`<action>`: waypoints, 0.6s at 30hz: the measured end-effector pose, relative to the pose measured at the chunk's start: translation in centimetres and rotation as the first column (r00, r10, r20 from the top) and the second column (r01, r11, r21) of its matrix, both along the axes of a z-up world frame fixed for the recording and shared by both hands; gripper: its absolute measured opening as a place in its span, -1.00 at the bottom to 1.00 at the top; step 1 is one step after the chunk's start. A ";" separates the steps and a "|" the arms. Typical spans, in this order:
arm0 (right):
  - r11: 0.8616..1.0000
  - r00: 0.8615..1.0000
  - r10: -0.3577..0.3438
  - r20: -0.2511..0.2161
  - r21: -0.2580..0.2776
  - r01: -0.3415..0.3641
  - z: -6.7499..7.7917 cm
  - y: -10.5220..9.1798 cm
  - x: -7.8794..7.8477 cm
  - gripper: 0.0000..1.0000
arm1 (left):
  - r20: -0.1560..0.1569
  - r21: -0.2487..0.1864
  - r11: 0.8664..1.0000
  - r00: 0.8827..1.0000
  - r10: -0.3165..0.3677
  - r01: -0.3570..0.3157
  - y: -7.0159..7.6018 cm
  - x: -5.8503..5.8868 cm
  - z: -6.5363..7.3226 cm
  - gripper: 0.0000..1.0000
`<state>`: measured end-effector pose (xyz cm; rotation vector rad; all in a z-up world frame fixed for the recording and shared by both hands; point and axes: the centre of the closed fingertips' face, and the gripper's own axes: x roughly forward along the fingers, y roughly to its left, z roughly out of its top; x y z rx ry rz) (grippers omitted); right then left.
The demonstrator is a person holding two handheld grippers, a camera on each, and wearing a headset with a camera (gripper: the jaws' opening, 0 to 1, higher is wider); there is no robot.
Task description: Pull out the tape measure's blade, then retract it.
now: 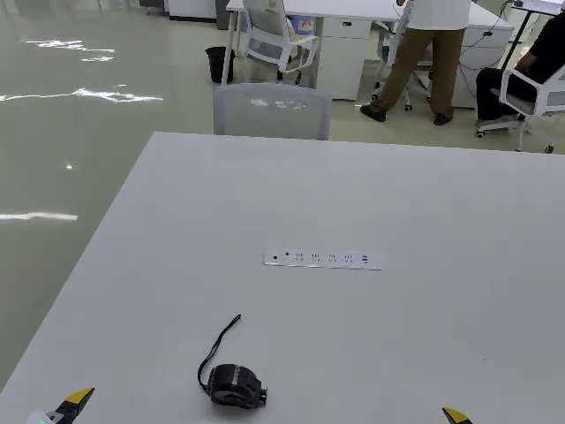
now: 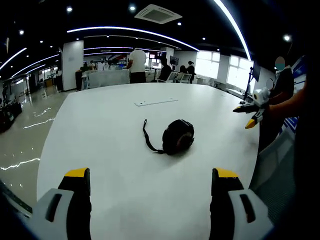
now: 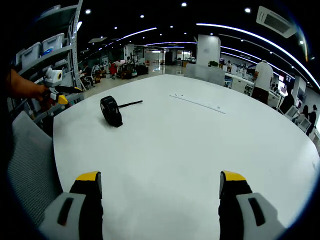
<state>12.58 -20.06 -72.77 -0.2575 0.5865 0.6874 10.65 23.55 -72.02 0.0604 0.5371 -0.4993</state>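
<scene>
Sitting on the surface (image 1: 397, 194), a black tape measure (image 1: 236, 386) is seen — strap (image 1: 219, 339) trailing; left gripper (image 2: 151, 173) and right gripper (image 3: 161, 175) fingers are spread.

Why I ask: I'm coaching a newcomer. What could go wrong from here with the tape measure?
The tape measure lies loose on the smooth table, near its front edge; a nudge might slide it off.
Its strap trails from the case; a gripper could pinch that instead of the blade.
The left gripper and right gripper are open, off it; pulling without pinning the case may drag it.
</scene>
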 end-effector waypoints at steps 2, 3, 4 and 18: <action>1.000 1.000 0.001 0.003 -0.005 -0.001 0.0 -0.7 -0.3 1.00 | 0.007 -0.003 1.000 1.000 0.010 -0.010 0.4 -0.5 0.2 0.98; 1.000 1.000 0.000 0.002 -0.007 0.000 -0.1 -1.0 -0.4 1.00 | 0.007 -0.002 1.000 1.000 0.010 -0.010 0.7 -0.7 0.2 0.98; 1.000 1.000 -0.002 0.004 -0.005 0.002 -0.1 -1.2 -0.5 1.00 | 0.006 0.002 1.000 1.000 0.010 -0.010 0.8 -0.9 0.2 0.98; 0.999 0.999 -0.032 -0.001 0.005 0.032 0.3 -3.7 -0.8 1.00 | 0.010 -0.011 1.000 1.000 0.013 -0.013 1.2 -2.6 0.6 0.98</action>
